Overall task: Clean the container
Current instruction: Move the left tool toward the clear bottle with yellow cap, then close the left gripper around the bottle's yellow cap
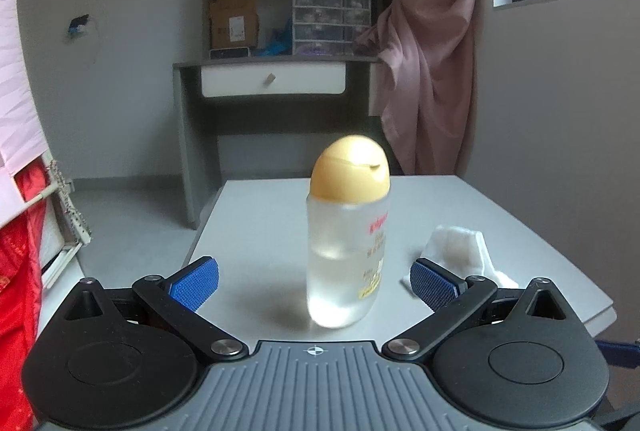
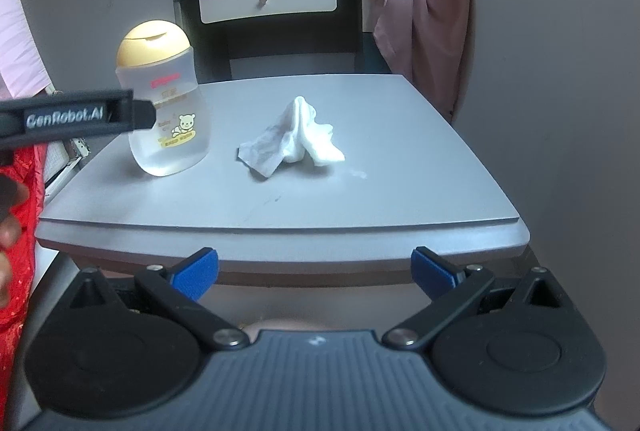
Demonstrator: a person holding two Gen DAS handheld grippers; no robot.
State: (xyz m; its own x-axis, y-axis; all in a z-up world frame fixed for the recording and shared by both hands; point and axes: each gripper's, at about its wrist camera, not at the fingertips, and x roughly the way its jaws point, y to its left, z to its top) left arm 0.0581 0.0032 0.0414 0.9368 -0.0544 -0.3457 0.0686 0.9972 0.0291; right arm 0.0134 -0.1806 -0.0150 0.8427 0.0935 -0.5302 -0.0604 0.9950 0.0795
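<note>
The bottle point(image 1: 347, 231) stood upright on the grey table point(image 1: 520, 231), its long axis vertical and its yellow cap point(image 1: 350, 167) on top. In the left wrist view it sat dead ahead at twelve o'clock of the left gripper point(image 1: 314, 281), between the lines of the two blue pads point(image 1: 194, 285), which stood released and wide apart, touching nothing. The base of the bottle lay just beyond the fingertips, or perhaps level with them; the fisheye view did not settle which.

The crumpled white tissue point(image 2: 296, 135) lay on the table to the bottle's right, near it but apart. From the right gripper point(image 2: 314, 275) the tissue was at about twelve o'clock and the bottle point(image 2: 168, 103) at about ten o'clock. That gripper was also released and empty, hanging short of the table's near edge, well back from both things. One finger of the left gripper crossed the right wrist view just beside the bottle.

The left hand was plainly the nearer to the bottle. Judging from this, the coming move was a short advance straight ahead and a squeeze across the bottle's body, the pads closing from nine and three o'clock, leaving the tissue for the right hand. A grip too high, near the cap, might tip the bottle.
</note>
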